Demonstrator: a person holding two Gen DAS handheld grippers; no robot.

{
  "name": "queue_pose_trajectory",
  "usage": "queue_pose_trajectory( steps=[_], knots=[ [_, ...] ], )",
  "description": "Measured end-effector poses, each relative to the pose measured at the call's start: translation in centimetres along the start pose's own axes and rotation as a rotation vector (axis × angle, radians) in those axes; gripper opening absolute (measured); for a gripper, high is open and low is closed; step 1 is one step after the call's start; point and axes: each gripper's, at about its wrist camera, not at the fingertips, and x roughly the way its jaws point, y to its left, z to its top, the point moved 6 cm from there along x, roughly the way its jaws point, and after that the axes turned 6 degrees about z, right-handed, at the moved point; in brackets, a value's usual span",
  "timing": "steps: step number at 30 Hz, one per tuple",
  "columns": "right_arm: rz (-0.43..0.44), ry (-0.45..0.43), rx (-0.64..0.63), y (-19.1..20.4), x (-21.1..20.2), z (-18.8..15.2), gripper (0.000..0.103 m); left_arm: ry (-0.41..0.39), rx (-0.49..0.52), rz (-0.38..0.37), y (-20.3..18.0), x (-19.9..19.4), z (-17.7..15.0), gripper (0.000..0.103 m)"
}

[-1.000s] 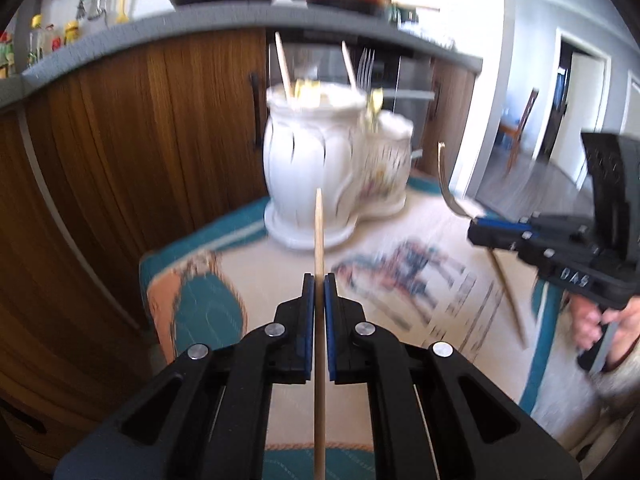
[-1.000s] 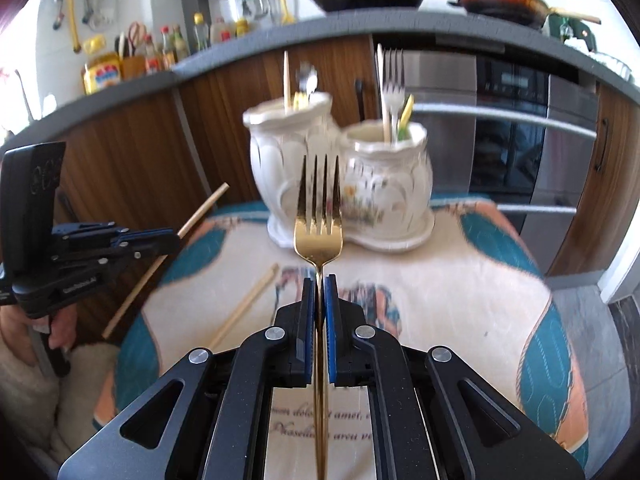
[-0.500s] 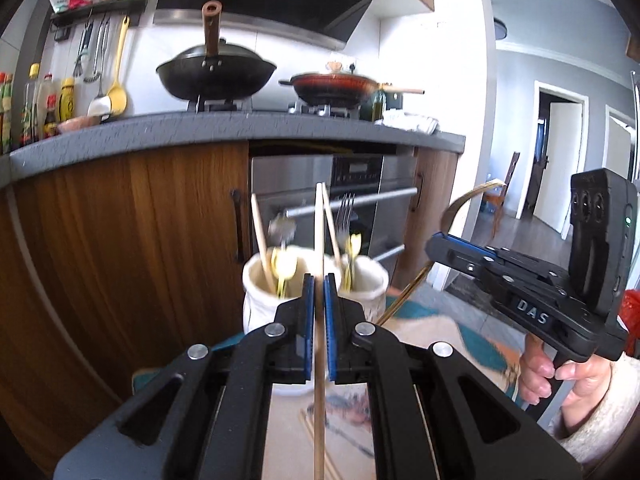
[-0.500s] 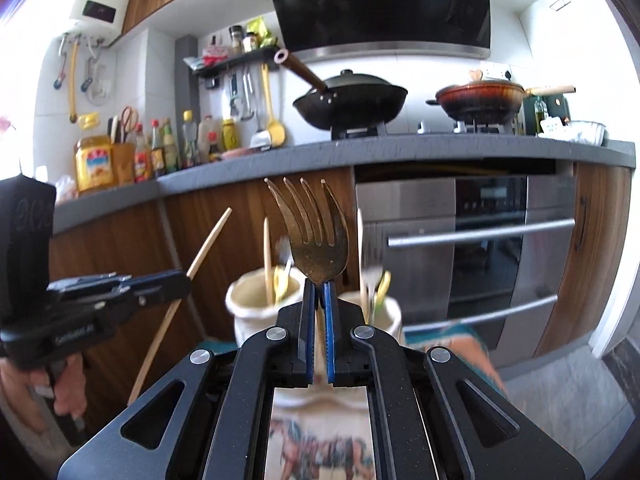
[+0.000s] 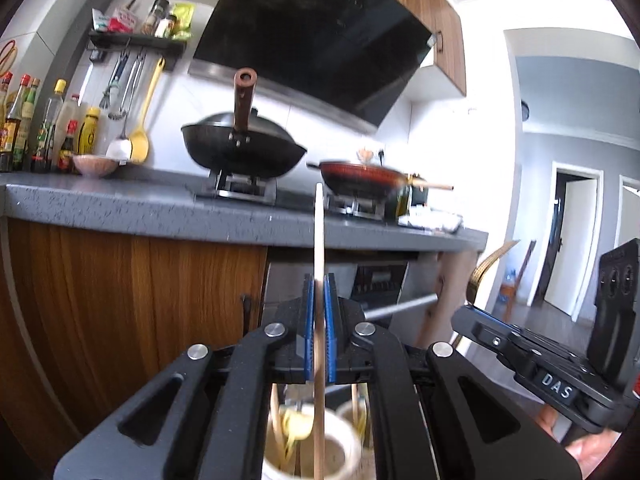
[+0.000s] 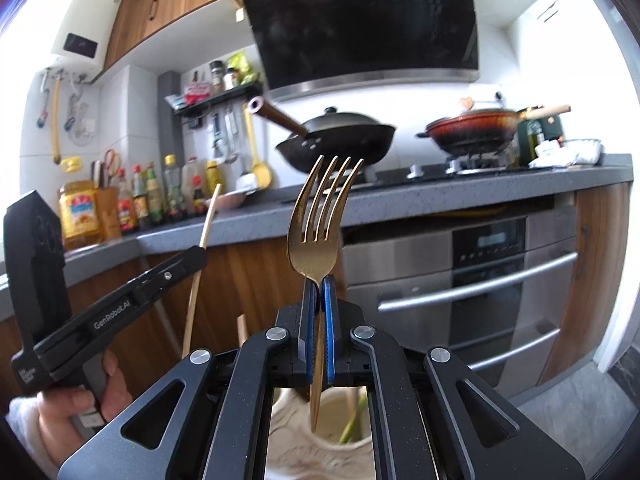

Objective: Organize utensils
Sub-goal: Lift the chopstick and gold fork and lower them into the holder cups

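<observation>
Kitchen counter behind; white ceramic holders [image 5: 320, 454] below both my tongs.
Left gripper [image 5: 319, 312] clamps the pale wooden chopstick [image 5: 319, 240]; right gripper [image 6: 319, 312] clamps the gold metal fork [image 6: 316, 232].

The left gripper [image 5: 319, 328] is clamped on a wooden chopstick [image 5: 318, 240] that stands upright, its tip rising toward twelve o'clock against the grey countertop [image 5: 120, 208]; its lower end hangs over the mouth of a white holder [image 5: 340, 456] at six o'clock, where other utensils stand, blurred; at four o'clock the right gripper [image 5: 466, 316] holds a gold fork [image 5: 486, 266], tines curving up; a black wok [image 5: 244, 152] and a red pan [image 5: 360, 174] sit on the stove beyond.
</observation>
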Motion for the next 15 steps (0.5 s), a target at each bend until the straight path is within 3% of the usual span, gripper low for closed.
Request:
queue_pose_trajectory(
  steps=[6,15],
  knots=[
    [-0.042,0.012,0.014,-1.4,1.0,-1.4,0.005,-0.02,0.064,0.046,-0.5,1.9,-2.2,0.005],
    [-0.062,0.136,0.05,-3.3,3.2,-5.8,0.005,0.022,0.084,0.051,0.8,0.8,-4.9,0.005]
  ],
)
